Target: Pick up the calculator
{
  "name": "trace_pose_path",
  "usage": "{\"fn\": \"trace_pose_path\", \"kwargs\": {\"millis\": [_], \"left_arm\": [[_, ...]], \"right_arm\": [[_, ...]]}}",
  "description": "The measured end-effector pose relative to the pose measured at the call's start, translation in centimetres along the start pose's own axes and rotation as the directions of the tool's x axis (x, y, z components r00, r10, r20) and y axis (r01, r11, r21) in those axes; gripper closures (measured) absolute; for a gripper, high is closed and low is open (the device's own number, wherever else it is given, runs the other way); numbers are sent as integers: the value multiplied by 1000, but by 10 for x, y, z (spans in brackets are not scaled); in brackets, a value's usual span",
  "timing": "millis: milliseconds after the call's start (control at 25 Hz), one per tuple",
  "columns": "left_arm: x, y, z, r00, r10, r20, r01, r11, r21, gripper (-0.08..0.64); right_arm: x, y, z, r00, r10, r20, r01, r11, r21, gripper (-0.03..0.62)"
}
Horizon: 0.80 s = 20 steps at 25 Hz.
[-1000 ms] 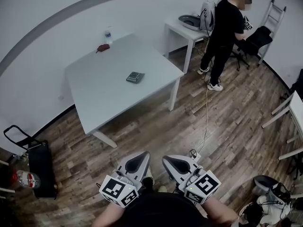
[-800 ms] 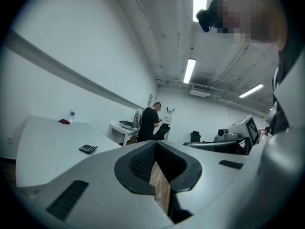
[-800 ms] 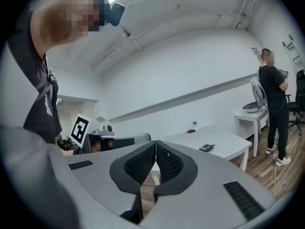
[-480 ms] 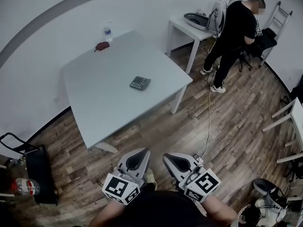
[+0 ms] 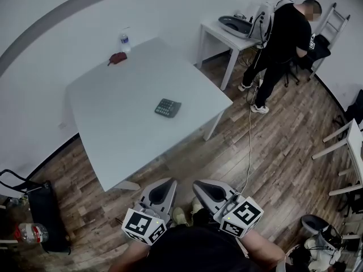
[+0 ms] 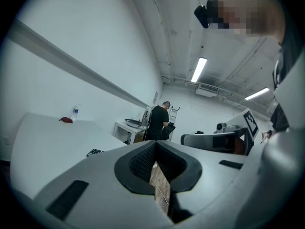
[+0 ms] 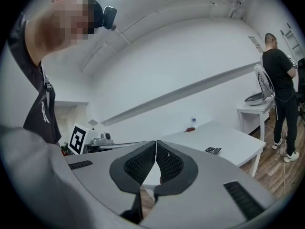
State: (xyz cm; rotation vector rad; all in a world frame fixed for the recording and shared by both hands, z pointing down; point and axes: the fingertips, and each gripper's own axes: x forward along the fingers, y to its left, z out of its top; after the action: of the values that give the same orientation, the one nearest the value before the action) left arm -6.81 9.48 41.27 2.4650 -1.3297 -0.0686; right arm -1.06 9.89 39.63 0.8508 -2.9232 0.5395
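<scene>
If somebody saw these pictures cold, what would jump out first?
The big white table fills the middle, a dark calculator lying toward its right side. At the bottom, the left gripper and right gripper point toward it, both shut and empty. A person in black stands upper right.

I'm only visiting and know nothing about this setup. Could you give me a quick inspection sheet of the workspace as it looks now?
Surface: white table, mostly bare.
Job's things: calculator lies flat, right of the table's centre, untouched.
Clutter: water bottle and small red item at the far corner.
Grippers: left gripper and right gripper both shut, empty, short of the table.
Cables: one cable trails across the wood floor.
Surroundings: person in black at a smaller side table; black case by the left wall.
</scene>
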Motion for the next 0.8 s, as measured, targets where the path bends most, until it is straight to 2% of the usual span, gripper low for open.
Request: {"fn": "trace_pose_path", "kwargs": {"millis": [160, 400, 640, 800], "left_arm": [[18, 13, 4, 1000, 15, 2, -15, 1000, 3, 555], [55, 40, 20, 997, 71, 34, -71, 997, -3, 555], [118, 62, 38, 993, 107, 57, -106, 994, -14, 555], [154, 73, 45, 986, 159, 57, -157, 987, -36, 555]], "right_arm": [[15, -18, 5, 1000, 29, 6, -29, 999, 26, 577], [46, -59, 24, 998, 70, 5, -70, 998, 9, 577], [73, -117, 46, 994, 102, -39, -103, 994, -31, 577], [85, -159, 48, 987, 136, -82, -137, 990, -14, 577]]}}
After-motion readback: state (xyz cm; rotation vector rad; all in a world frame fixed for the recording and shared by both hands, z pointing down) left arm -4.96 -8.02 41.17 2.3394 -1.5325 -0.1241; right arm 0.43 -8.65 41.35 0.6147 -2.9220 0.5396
